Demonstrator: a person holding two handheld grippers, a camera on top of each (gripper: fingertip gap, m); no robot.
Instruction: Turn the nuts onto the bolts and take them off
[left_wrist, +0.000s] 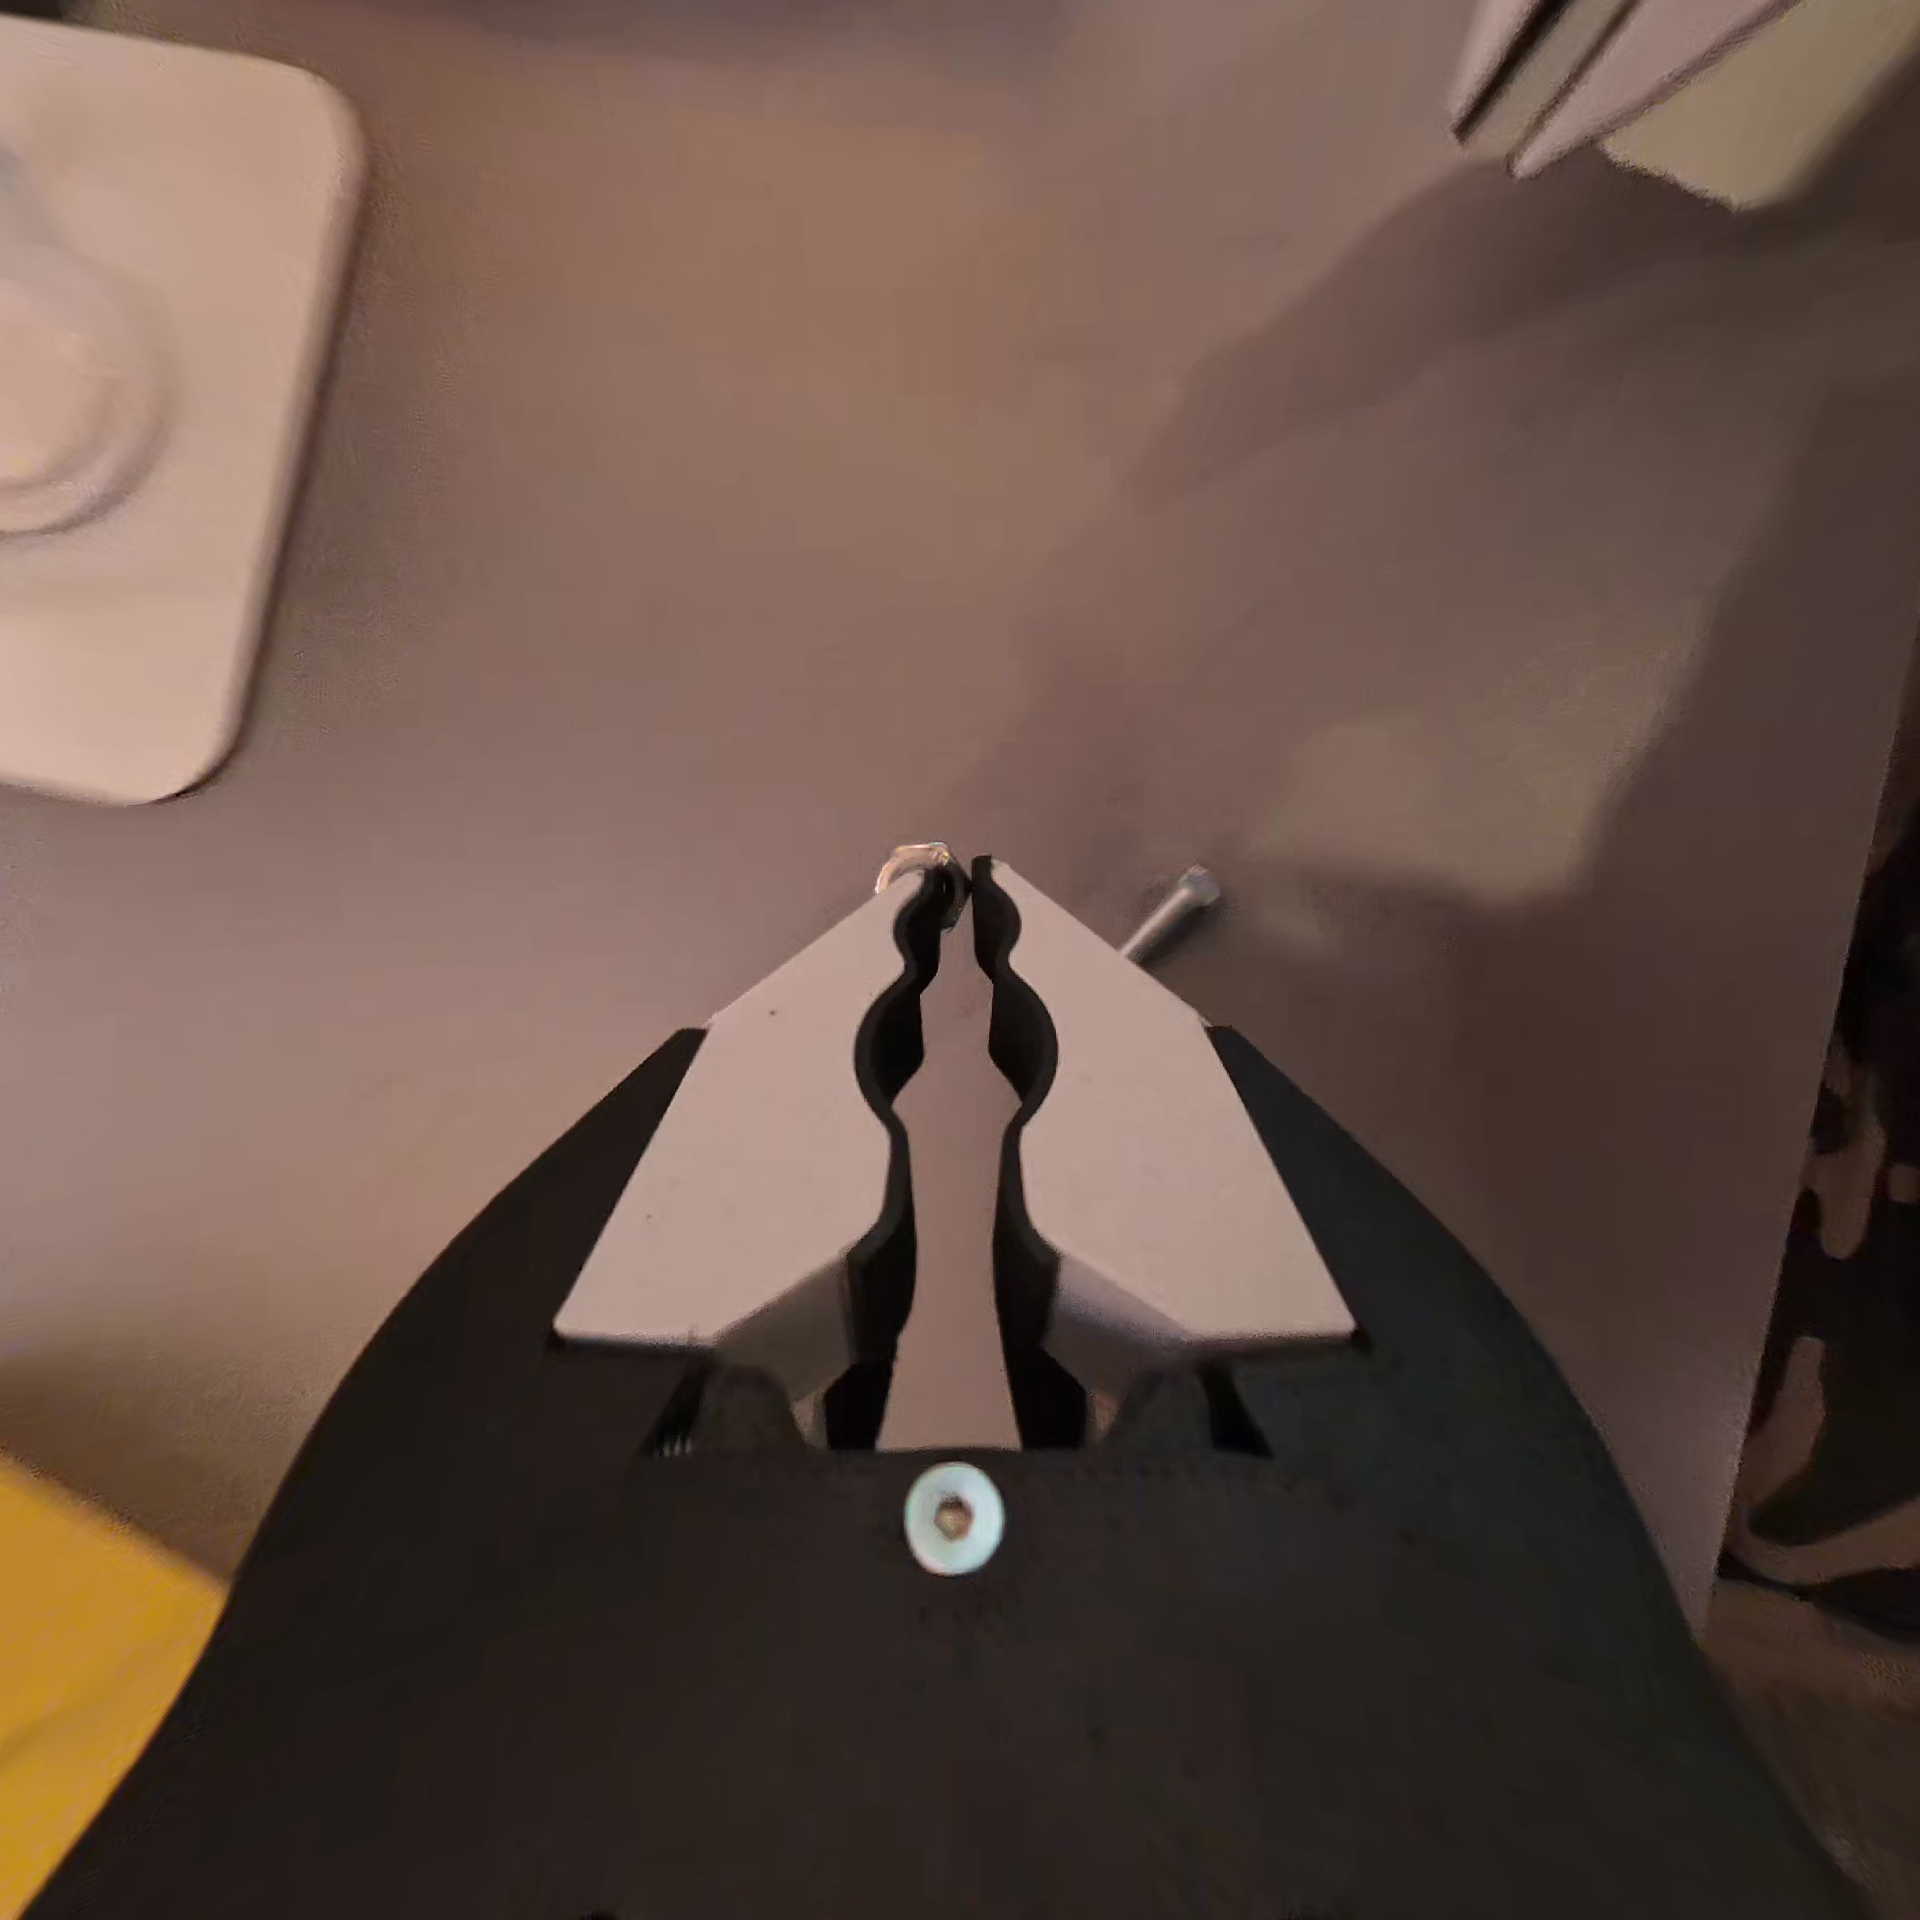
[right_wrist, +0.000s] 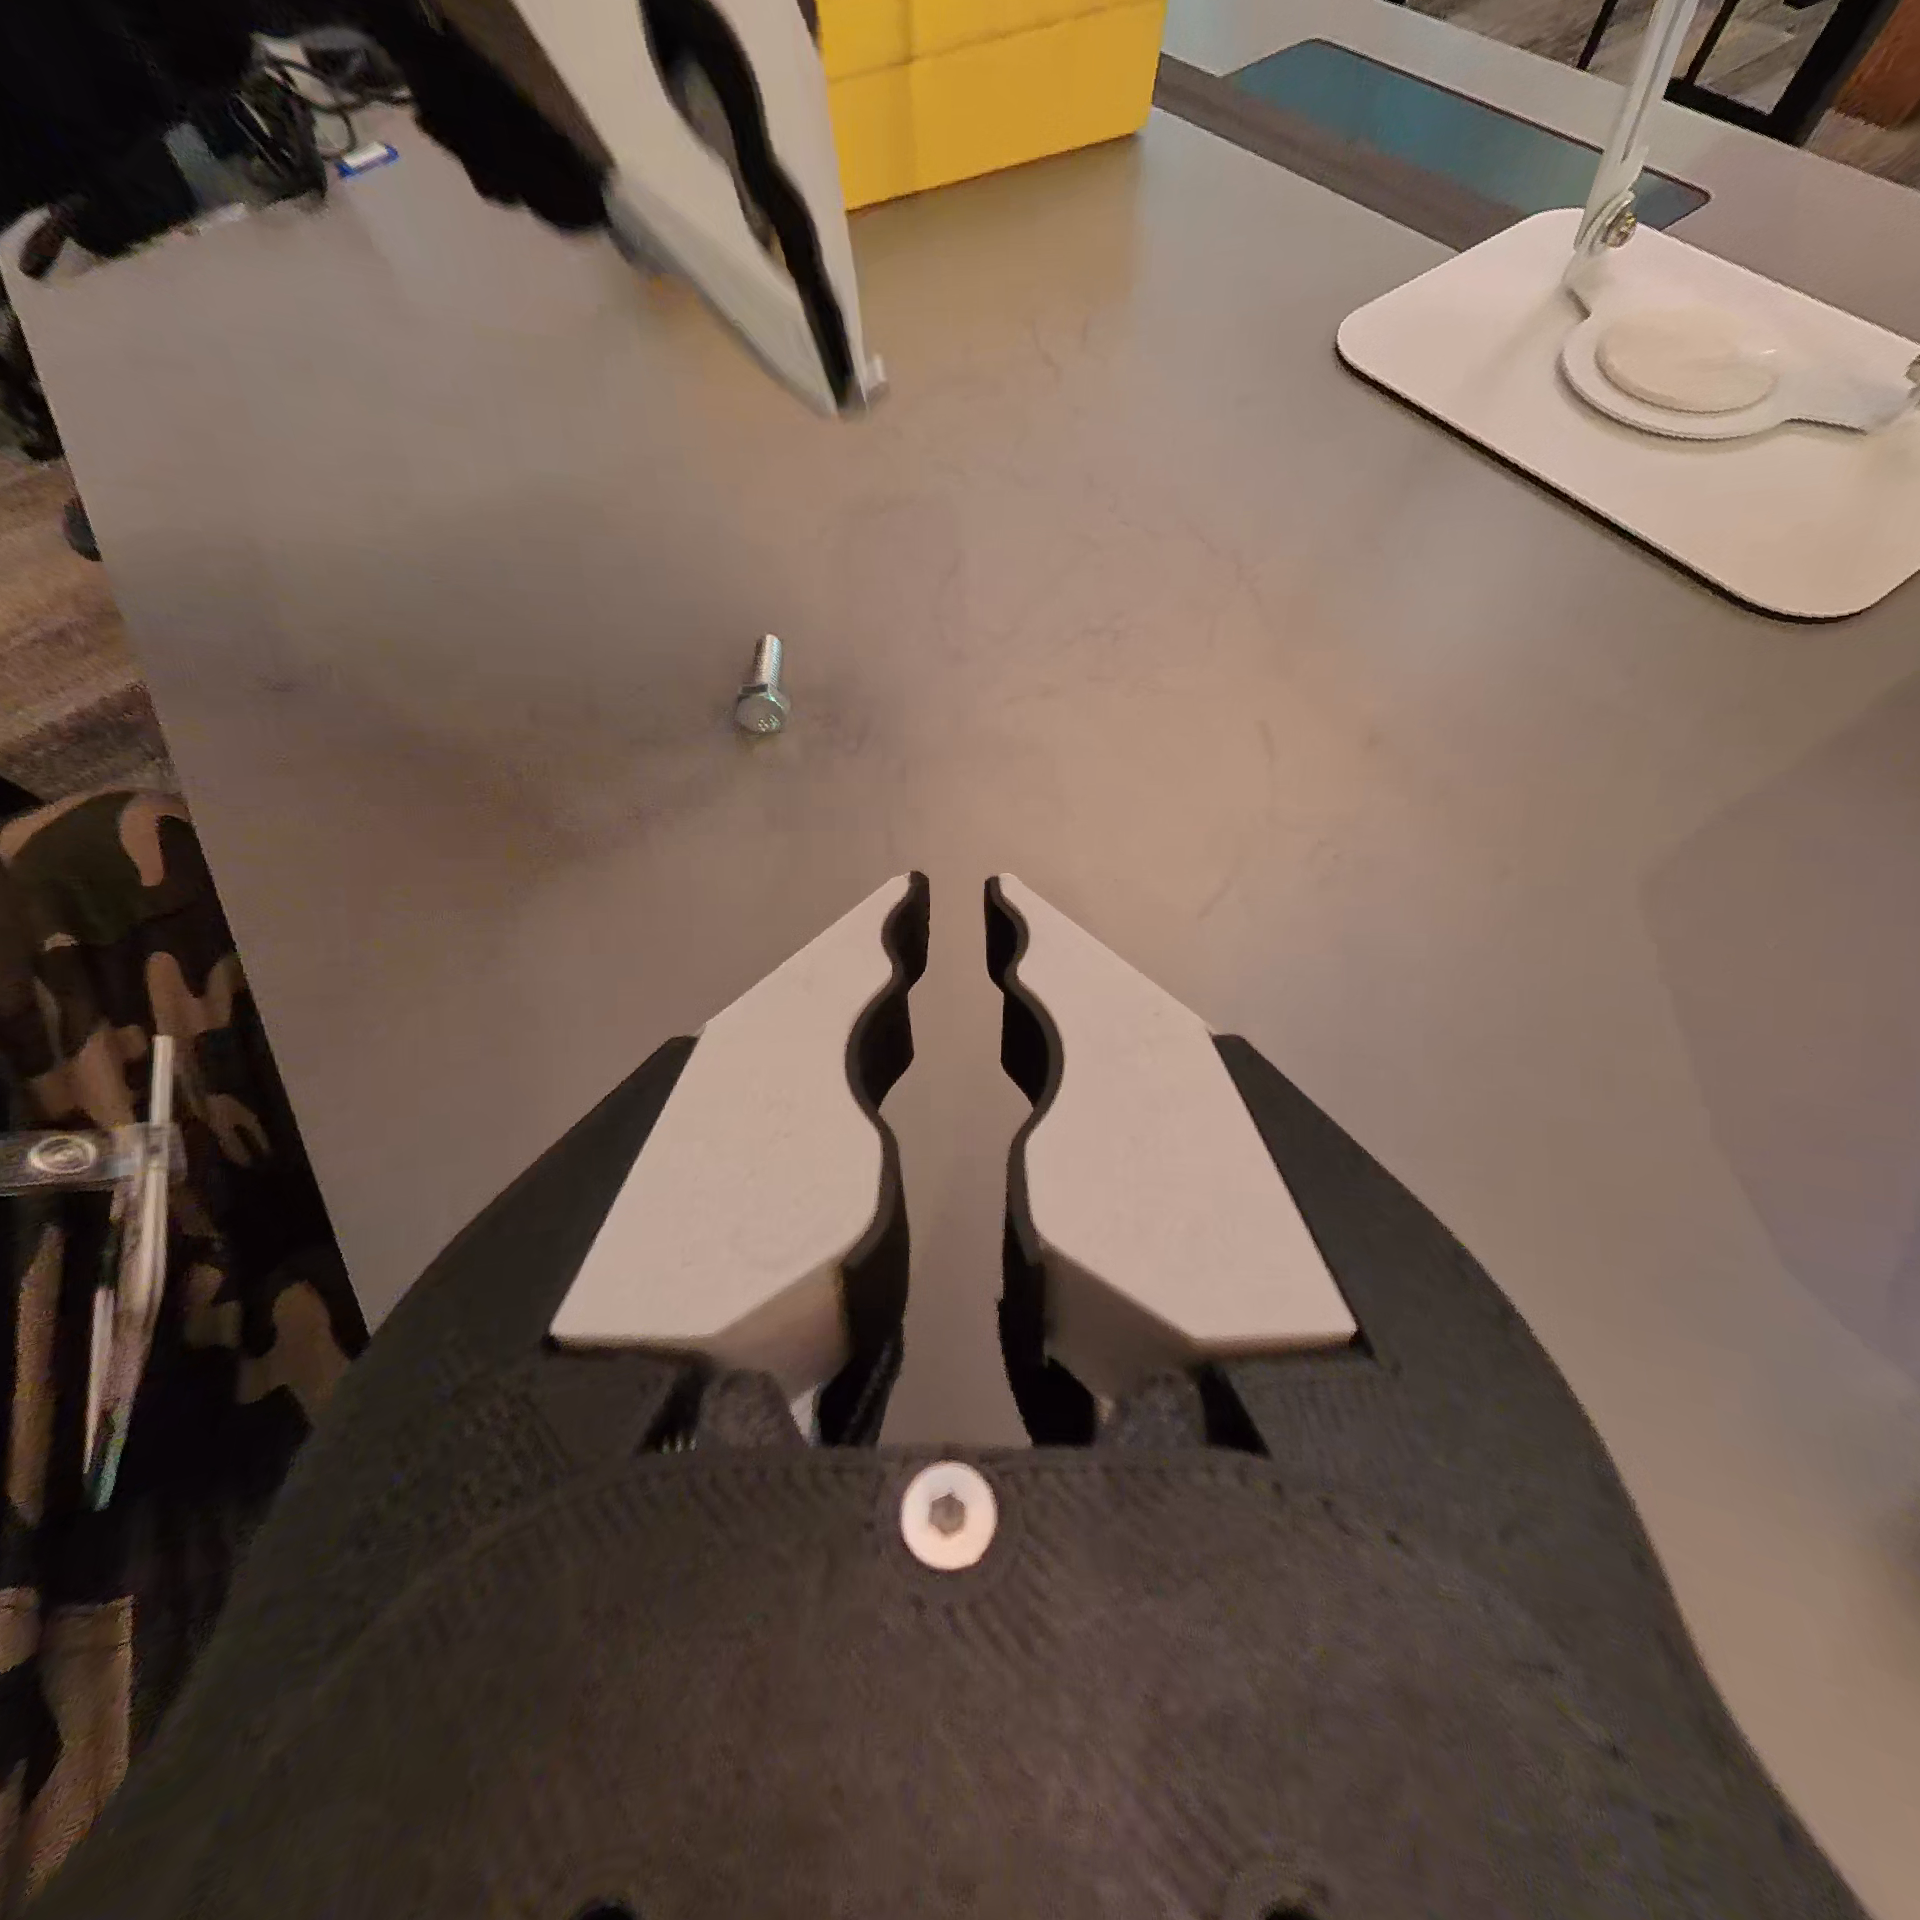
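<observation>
Left wrist view, your left gripper (left_wrist: 954, 883) pinched on what looks like a small nut (left_wrist: 914, 864) at its tips, above the grey tabletop (left_wrist: 727, 520), right wrist view, your right gripper (right_wrist: 957, 896) slightly apart, empty, hex bolt (right_wrist: 764, 688) lying on the tabletop ahead.

The grey table (right_wrist: 1195, 727) lies bare around the bolt (right_wrist: 764, 691), open on every side. The white stand base (right_wrist: 1538, 457) blocks the far right, the yellow box (right_wrist: 987, 94) the back
</observation>
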